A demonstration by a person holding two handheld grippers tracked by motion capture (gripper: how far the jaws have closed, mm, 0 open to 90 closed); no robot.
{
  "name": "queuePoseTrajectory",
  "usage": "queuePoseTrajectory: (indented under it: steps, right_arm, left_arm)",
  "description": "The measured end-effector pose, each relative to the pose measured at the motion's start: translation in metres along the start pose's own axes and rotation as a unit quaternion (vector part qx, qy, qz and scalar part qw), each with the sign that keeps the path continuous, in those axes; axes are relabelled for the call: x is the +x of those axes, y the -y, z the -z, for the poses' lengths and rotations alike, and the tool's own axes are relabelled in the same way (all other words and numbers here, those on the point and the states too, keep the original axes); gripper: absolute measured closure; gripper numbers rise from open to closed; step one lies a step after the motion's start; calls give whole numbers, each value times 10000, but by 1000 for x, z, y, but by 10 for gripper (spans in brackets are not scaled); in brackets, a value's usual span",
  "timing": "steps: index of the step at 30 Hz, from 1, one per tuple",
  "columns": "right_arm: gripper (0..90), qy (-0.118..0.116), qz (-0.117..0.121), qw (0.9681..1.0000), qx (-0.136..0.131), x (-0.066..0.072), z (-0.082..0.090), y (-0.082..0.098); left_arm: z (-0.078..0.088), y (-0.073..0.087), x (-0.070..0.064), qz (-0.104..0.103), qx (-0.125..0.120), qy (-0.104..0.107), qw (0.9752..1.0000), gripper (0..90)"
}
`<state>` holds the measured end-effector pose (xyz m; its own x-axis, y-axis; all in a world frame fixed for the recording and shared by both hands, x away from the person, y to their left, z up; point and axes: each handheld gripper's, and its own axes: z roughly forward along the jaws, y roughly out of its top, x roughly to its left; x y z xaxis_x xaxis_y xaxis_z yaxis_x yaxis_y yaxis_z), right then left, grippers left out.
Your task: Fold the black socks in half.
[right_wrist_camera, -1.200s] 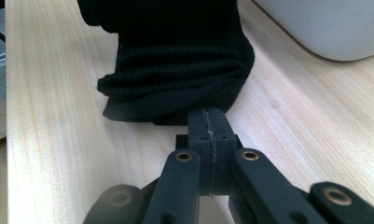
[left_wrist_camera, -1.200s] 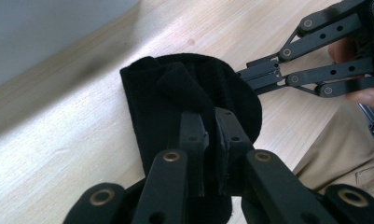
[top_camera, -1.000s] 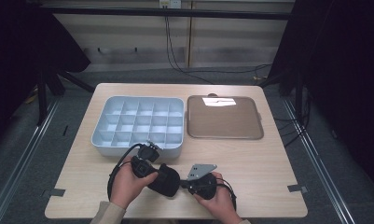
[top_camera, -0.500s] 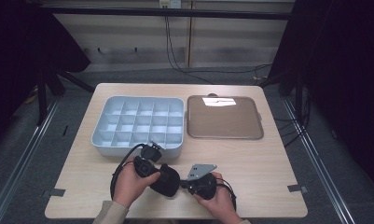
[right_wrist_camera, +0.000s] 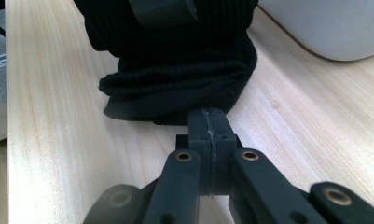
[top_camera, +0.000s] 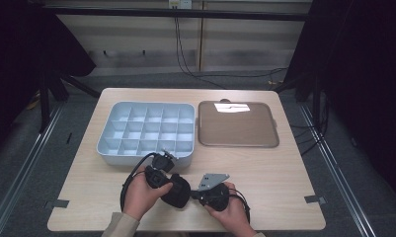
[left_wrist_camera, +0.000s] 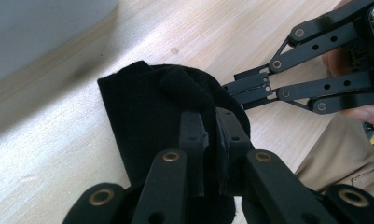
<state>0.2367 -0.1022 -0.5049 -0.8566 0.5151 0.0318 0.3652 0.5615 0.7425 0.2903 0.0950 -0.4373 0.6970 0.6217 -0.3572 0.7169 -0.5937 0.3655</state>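
Cloth: black ribbed knit fabric bundle (top_camera: 177, 191) on the near worktop (top_camera: 284, 168).
Left gripper (left_wrist_camera: 211, 135): jaws pinching the bundle's fabric.
Right gripper (right_wrist_camera: 211, 128): jaws pressed together at the bundle's edge; whether fabric sits between them, cannot tell.

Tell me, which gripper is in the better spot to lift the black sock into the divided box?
Probably the left gripper. It is clamped on the black sock and sits nearest the divided box. The right gripper is shut at the sock's edge, farther from the box.
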Motion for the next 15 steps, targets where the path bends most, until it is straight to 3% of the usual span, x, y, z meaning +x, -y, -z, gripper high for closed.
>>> queuePoseTrajectory:
  steps: [5, 15]
  right_arm:
    - [900, 4, 15, 10000, 4, 0, 0, 0]
    - [900, 7, 23, 10000, -9, 0, 0, 0]
  left_arm:
    - [-3, -1, -1, -97, 17, -32, 9999, 825]
    - [-11, -2, -4, -86, 39, 18, 10000, 818]
